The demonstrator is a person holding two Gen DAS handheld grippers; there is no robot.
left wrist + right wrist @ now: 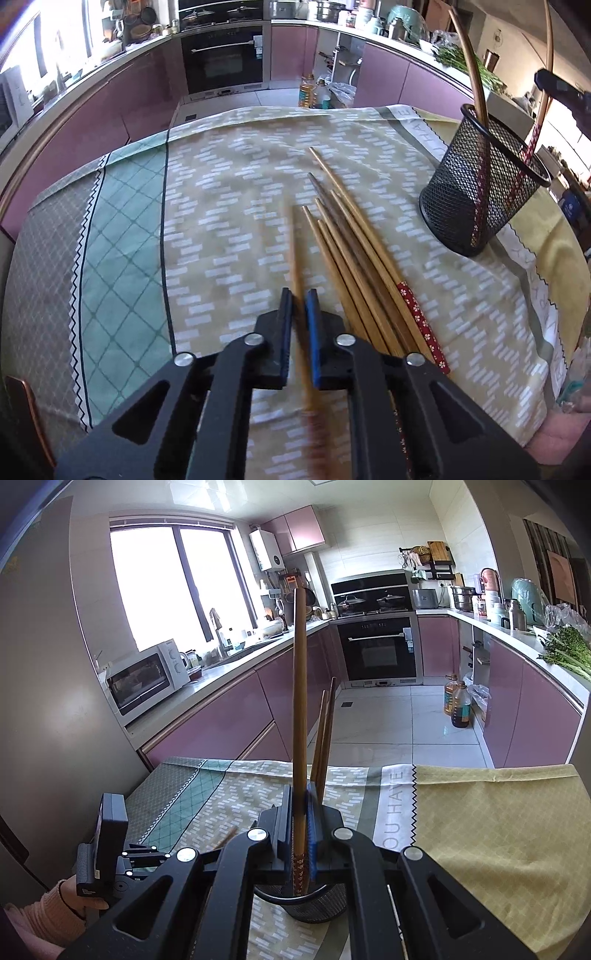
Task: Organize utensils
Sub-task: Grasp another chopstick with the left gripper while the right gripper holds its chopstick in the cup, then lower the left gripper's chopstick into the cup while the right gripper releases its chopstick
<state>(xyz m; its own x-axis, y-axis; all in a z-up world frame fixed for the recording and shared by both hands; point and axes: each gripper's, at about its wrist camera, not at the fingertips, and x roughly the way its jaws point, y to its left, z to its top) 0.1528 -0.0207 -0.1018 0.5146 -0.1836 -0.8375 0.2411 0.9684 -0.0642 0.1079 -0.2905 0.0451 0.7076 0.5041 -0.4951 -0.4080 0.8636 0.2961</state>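
Several wooden chopsticks (354,258) lie bunched on the patterned tablecloth (229,221), some with red flowered ends. My left gripper (299,299) is shut on one blurred chopstick (297,258) just left of the bunch. A black mesh holder (480,188) stands at the right with two chopsticks in it. In the right wrist view my right gripper (300,794) is shut on an upright chopstick (300,686) whose flowered end is inside the holder (314,901). Two more chopsticks (325,731) stand behind it.
The table edge (258,110) drops to a tiled floor with oil bottles (456,701). Pink kitchen cabinets, an oven (376,650) and a microwave (147,679) surround the room. A yellow cloth (498,830) covers the table's right part.
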